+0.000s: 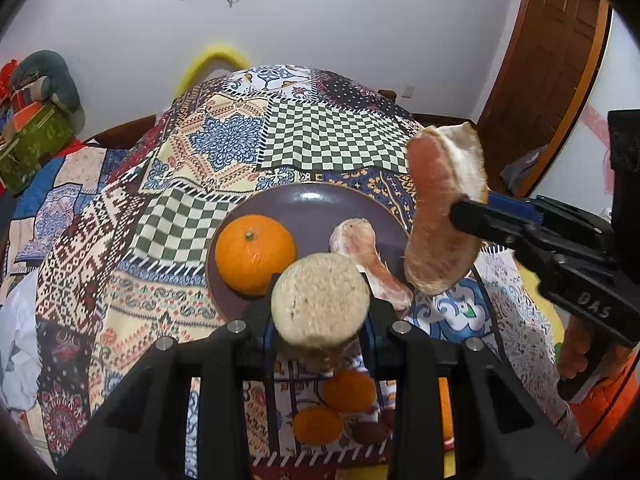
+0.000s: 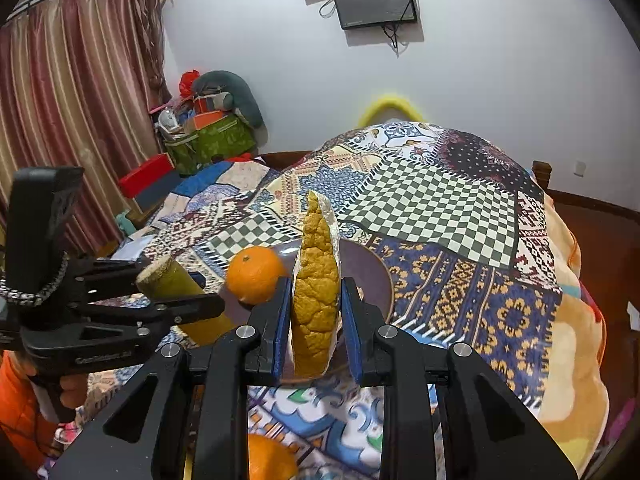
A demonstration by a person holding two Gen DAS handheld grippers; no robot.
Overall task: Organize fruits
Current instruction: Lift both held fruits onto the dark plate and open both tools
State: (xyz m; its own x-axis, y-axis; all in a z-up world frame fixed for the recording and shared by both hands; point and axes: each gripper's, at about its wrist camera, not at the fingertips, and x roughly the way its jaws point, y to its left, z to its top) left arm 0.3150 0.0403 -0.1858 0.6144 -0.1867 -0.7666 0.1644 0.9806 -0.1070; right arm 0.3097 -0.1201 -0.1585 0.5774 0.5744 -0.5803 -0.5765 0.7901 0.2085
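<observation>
A purple plate (image 1: 312, 204) on the patchwork cloth holds a whole orange (image 1: 255, 253) and a pink pomelo wedge (image 1: 368, 256). My left gripper (image 1: 320, 324) is shut on a yellow-green stalk with a pale cut end (image 1: 320, 304), held above the plate's near rim; it also shows in the right wrist view (image 2: 176, 284). My right gripper (image 2: 316, 312) is shut on a second pomelo wedge (image 2: 316, 296), rind toward the camera, held above the plate (image 2: 372, 276). In the left wrist view that wedge (image 1: 440, 216) hangs over the plate's right edge.
More oranges (image 1: 348, 390) lie on the cloth near me, under the left gripper; one shows below the right gripper (image 2: 272, 460). The table's cloth drops off at the right (image 2: 576, 320). Boxes and bags (image 2: 212, 136) stand at the far left.
</observation>
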